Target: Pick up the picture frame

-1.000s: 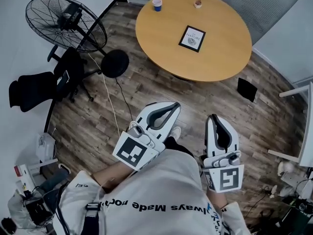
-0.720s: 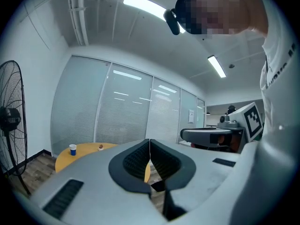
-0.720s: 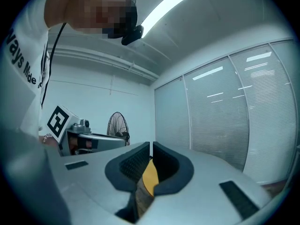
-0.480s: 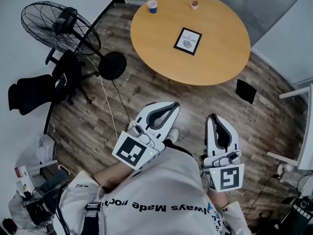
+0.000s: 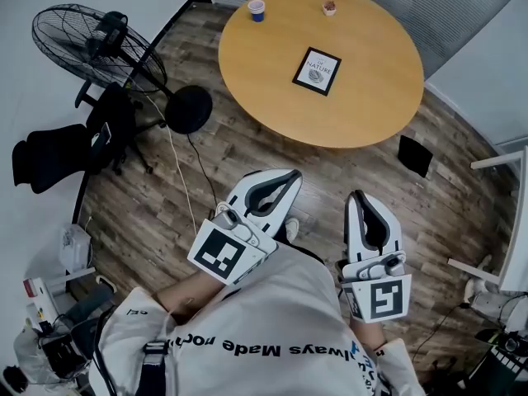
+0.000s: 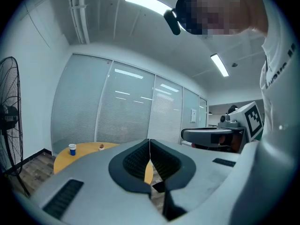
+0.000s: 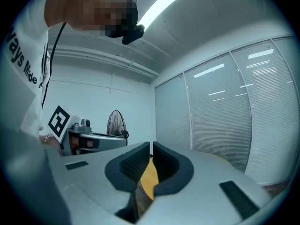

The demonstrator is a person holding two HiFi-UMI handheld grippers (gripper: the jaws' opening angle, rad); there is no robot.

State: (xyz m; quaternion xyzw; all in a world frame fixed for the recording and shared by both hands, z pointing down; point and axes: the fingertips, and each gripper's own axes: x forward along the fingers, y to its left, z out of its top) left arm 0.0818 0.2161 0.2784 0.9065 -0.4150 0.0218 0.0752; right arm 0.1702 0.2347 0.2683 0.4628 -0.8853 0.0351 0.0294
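Both tongs are held low in front of the person's body, side by side and apart, pointing level toward the bench. The left tongs [image 5: 290,174] are pressed together with nothing in them. The right tongs [image 5: 357,196] look closed too, bar a sliver at the tips, and are empty as well.

Below and just ahead of them lies only wooden floor [image 5: 165,213]. Off to the left of the left tongs stand a black chair [image 5: 58,151] and a pedestal fan [image 5: 95,44], whose cable trails across the boards toward the person's feet.

Further ahead is the round bench [image 5: 272,81]. The picture frame [image 5: 317,71] lies flat on it, well ahead of both tongs and a little right of the bench's middle, clear of everything else. Beyond it, near the far edge, are a blue paper cup [image 5: 256,9] and a small brownish thing [image 5: 330,7] (too small to name).

The task has barely begun, since the frame is out of reach. The likely trouble comes at the grasp. A flat frame offers only a thin edge, so closed tongs would merely push it along the smooth top. They must spread first and probably tip one side up. The walk in risks a snag on the fan cable.
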